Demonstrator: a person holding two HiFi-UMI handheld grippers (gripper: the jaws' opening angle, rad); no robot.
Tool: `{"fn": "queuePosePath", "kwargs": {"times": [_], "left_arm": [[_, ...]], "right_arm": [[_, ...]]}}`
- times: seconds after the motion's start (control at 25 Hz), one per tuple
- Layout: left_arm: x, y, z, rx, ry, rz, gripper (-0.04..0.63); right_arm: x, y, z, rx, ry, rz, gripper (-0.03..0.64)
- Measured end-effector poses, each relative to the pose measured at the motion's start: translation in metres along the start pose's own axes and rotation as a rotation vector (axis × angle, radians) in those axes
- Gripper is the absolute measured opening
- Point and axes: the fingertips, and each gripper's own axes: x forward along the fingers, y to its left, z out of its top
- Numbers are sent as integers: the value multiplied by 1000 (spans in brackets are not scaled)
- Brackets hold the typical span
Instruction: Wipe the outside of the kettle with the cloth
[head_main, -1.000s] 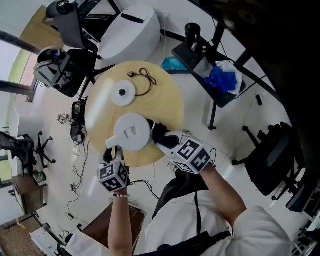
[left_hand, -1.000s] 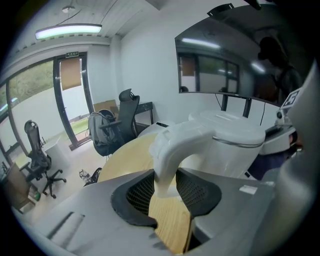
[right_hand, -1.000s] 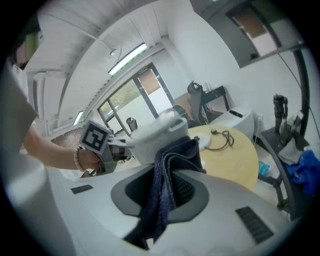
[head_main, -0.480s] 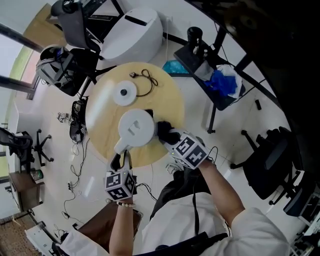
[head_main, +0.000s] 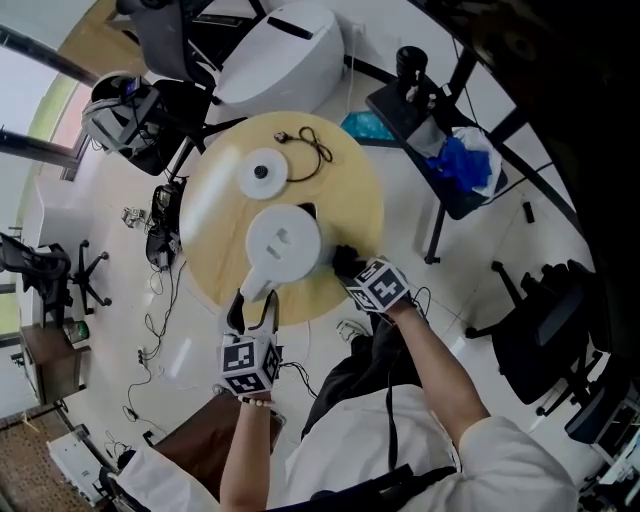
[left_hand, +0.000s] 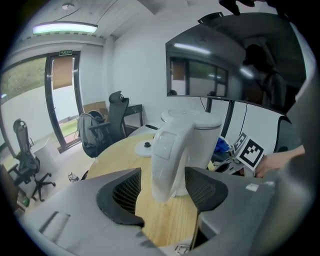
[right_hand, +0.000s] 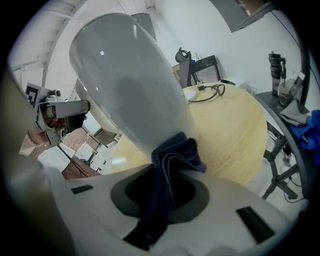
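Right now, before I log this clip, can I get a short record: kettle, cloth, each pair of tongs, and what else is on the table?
kettle: white, upright on the round wooden table, off its base
cloth: dark blue, bunched, pressed against the kettle's side
right tongs: shut on the cloth
left tongs: just opened, handle between them, not gripped
also on table: base with cord

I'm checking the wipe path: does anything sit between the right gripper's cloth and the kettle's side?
Nothing visible does. The right gripper is shut on the dark cloth, whose bunched end appears to lie straight against the white kettle at its lower wall; no object shows between them.
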Motion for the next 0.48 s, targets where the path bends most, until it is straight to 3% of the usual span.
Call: {"fn": "queuePosePath", "kwargs": {"times": [0.16,0.32,0.48], "left_arm": [[14,-1,6,43,-12,-31,262],[16,-6,8,109,-3,-33,175],[12,-24,5,133,-4,-83,163]], "right_arm": [[-20,14,16,-24,-32,13,64],[-63,42,54,-125,-112,19,64],[-106,70,91,-215,-199,24,64]]}}
